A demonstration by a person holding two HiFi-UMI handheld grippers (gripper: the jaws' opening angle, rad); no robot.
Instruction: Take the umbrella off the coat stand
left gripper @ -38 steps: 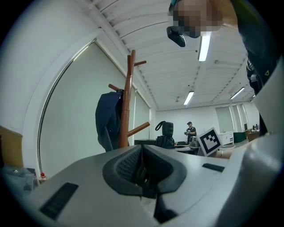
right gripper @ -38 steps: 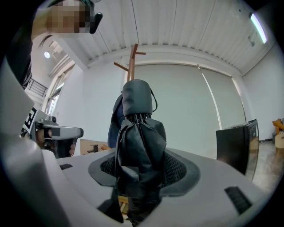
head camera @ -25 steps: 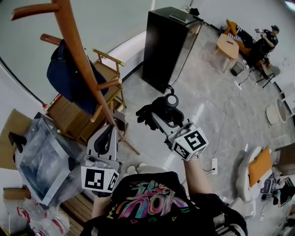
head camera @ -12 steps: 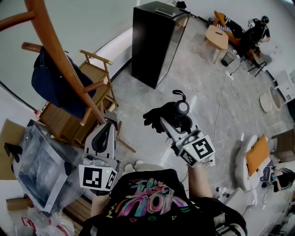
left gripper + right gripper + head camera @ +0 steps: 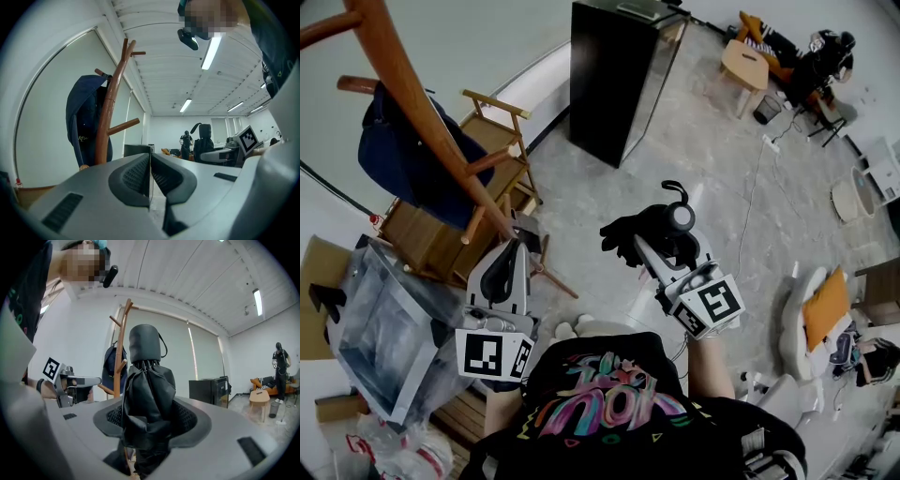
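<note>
Head view: the right gripper (image 5: 649,251) carried the folded black umbrella (image 5: 630,234) out over the open floor (image 5: 741,187), well apart from the coat stand (image 5: 422,122). Across the last second that gap had widened as the bundle drifted away from the wooden post. The left gripper (image 5: 516,248) had kept its place close beside the post's lower part. A navy garment (image 5: 403,159) hung on the stand.

Left gripper view: the fingers were pressed together with nothing between them, pointing level past the stand (image 5: 111,108) and its garment (image 5: 79,122). The umbrella (image 5: 202,140) showed off to the right, clear of the stand.

Right gripper view: the fingers were pinching the umbrella (image 5: 145,394) by its gathered canopy, handle end upright above them. The stand (image 5: 121,348) sat in the background behind it, and no strap was visibly caught on it.

Judged from this, the umbrella was already off the stand and the task looked all but finished. Only carrying it clear or setting it down seemed left.
</note>
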